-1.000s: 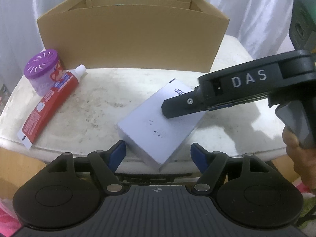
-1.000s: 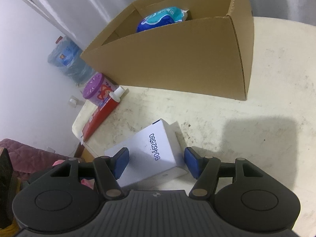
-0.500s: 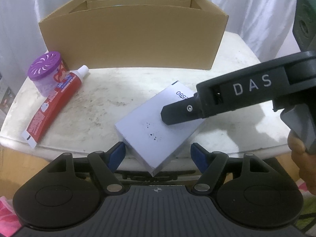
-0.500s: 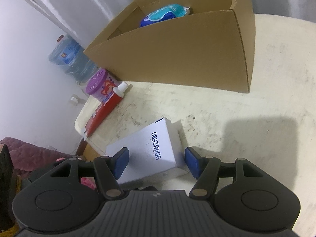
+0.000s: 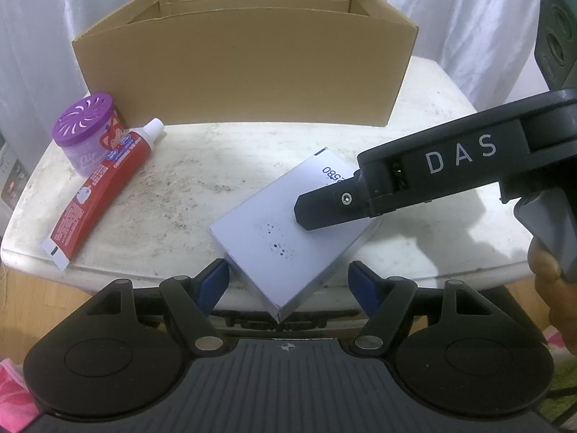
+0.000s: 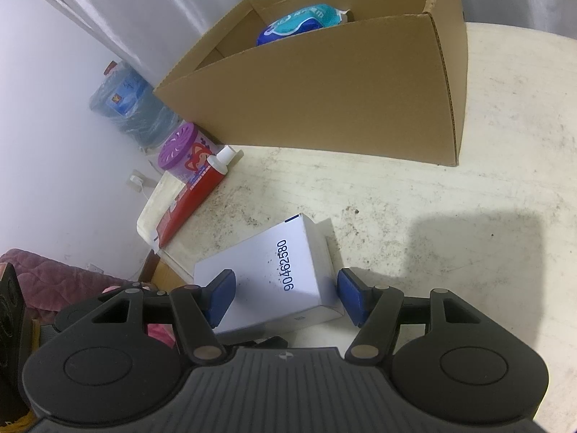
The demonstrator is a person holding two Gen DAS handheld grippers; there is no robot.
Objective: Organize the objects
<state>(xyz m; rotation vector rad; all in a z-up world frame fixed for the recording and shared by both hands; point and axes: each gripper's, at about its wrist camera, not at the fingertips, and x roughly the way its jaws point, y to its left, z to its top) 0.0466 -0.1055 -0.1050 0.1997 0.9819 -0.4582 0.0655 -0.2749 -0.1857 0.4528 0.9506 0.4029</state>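
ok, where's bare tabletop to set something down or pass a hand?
Free: the tabletop between the toothpaste tube and the white box, and the wide patch right of the white box, below the cardboard box. Crowded: the left edge, where the purple air freshener touches the tube.

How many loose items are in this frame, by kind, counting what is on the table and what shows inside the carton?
White box: 1
Red toothpaste tube: 1
Purple-lidded air freshener tub: 1
Blue and teal packet, inside the cardboard carton: 1
Total: 4 items, 3 on the table and 1 in the carton.
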